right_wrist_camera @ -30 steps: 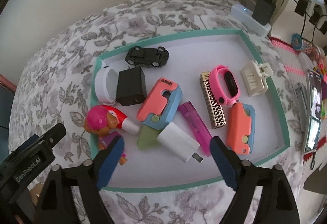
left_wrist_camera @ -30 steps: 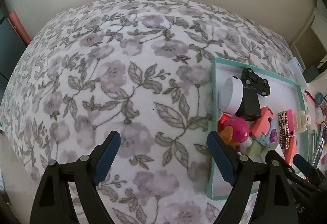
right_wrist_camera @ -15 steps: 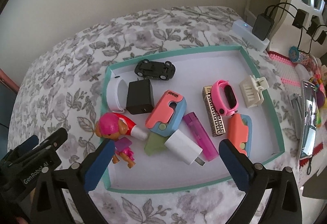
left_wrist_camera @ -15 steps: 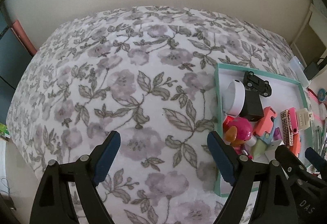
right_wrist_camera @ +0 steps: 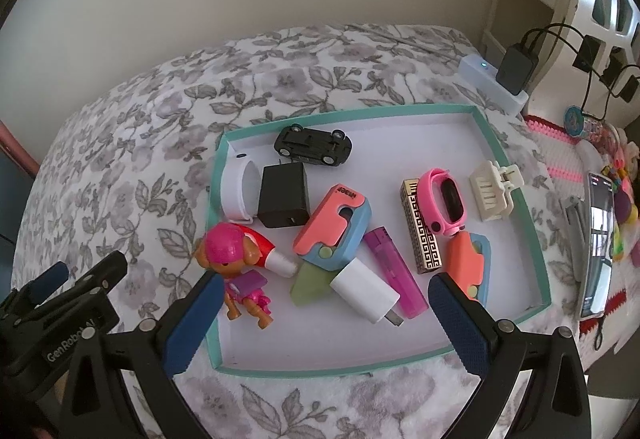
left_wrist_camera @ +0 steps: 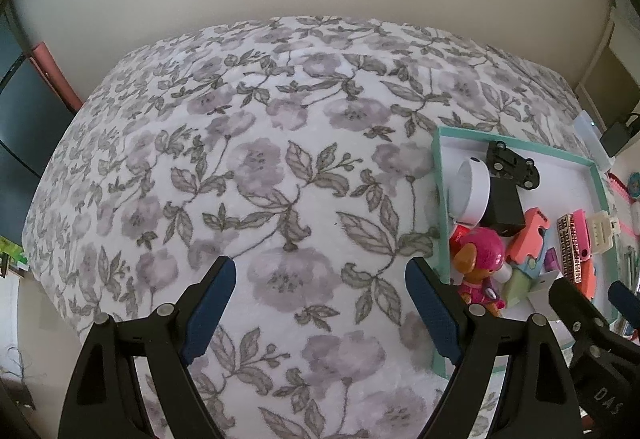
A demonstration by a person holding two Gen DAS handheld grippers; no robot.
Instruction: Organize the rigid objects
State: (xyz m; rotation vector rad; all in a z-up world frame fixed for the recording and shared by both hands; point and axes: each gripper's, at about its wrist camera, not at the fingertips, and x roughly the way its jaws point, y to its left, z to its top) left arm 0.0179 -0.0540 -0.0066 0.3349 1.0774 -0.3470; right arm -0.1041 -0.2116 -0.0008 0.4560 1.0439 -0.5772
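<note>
With both the right gripper and left gripper spread wide and empty, pick 1 toy from the teal tray, approaching the white charger squarely, clear of neighbours.

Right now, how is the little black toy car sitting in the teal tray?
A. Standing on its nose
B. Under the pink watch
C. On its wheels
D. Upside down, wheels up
D. In the right wrist view the little black toy car lies near the far wall of the teal-rimmed tray with its flat underside and all four wheels facing up, apart from the pink watch.
</note>
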